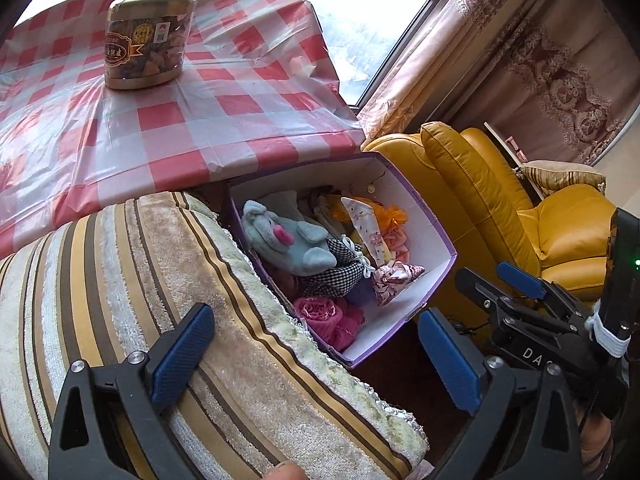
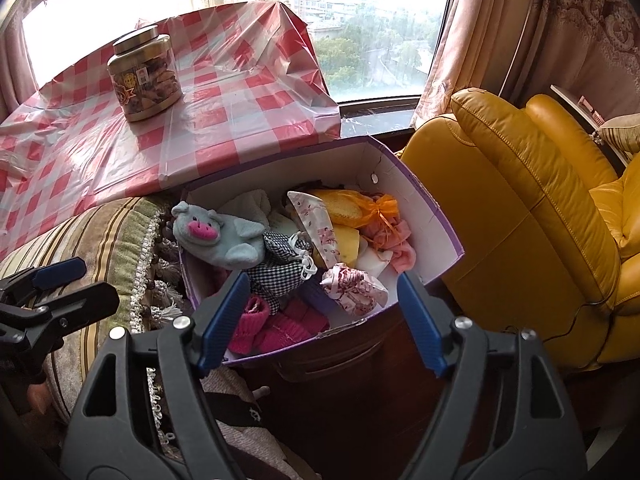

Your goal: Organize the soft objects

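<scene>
A purple cardboard box (image 1: 424,264) (image 2: 436,216) with a white inside holds several soft things: a grey plush pig (image 1: 288,240) (image 2: 220,236), a black-and-white checked pouch (image 1: 336,276) (image 2: 276,268), a pink knitted piece (image 1: 332,316) (image 2: 276,324), a floral satin pouch (image 1: 394,280) (image 2: 352,288) and an orange organza bag (image 1: 384,216) (image 2: 360,204). My left gripper (image 1: 316,356) is open and empty above the striped cushion, left of the box. My right gripper (image 2: 324,320) is open and empty over the box's near edge; it also shows in the left wrist view (image 1: 504,280).
A striped plush cushion (image 1: 140,288) (image 2: 100,232) lies left of the box. A table with a red checked plastic cover (image 1: 192,120) (image 2: 200,120) stands behind, with a gold-lidded snack jar (image 1: 150,36) (image 2: 146,74) on it. A yellow leather armchair (image 1: 500,200) (image 2: 540,220) is on the right.
</scene>
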The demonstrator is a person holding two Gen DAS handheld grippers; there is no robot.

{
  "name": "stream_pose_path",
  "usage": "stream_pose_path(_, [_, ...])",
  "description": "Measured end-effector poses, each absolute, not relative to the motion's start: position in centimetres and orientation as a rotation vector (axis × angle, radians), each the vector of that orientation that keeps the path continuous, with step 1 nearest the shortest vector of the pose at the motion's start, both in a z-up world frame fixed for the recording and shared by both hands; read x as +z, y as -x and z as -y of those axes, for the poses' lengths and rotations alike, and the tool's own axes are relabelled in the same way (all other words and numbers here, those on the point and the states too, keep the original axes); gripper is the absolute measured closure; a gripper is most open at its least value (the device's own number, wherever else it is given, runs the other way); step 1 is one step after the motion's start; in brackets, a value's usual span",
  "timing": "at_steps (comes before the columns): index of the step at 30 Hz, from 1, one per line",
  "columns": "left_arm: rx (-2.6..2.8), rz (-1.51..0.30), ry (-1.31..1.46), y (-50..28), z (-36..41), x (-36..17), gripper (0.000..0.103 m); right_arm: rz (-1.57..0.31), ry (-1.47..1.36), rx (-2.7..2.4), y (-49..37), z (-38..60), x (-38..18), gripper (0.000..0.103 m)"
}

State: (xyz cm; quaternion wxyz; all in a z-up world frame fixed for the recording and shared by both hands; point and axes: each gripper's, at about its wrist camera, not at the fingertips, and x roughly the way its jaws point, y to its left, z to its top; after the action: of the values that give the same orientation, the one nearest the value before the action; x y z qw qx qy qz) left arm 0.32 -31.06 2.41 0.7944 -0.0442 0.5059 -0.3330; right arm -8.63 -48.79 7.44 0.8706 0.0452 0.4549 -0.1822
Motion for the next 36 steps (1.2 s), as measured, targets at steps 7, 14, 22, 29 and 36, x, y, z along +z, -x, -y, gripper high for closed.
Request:
stream_pose_path(7, [-0.715,-1.088,0.093,-0.33,31.01,2.4,0.0,-0.949,-0.098,-0.384,8.74,48.85,7.48,0.024])
stream_pose_path(14, [-0.716,-1.088,0.095,-0.32,30.97,2.43,0.0,-0.949,-0.099,-0.382,8.76,48.8,7.48,0.023])
stream_pose_path(22, [-0.714,-1.087,0.101,-0.38,30.98,2.43,0.0,-0.949,-0.099,-0.382,8.81,48.83,7.45,0.023])
stream_pose_path(29, [-0.714,-1.087,0.1,-0.39,30.95,2.42,0.0,-0.949,-0.103,-0.386,8.88,48.95,7.39,0.023])
stream_pose_path(36, [-0.713,-1.089,0.103,-0.46,30.98,2.45,0.0,-0.95,-0.103,-0.387,8.87,48.94,7.37,0.023])
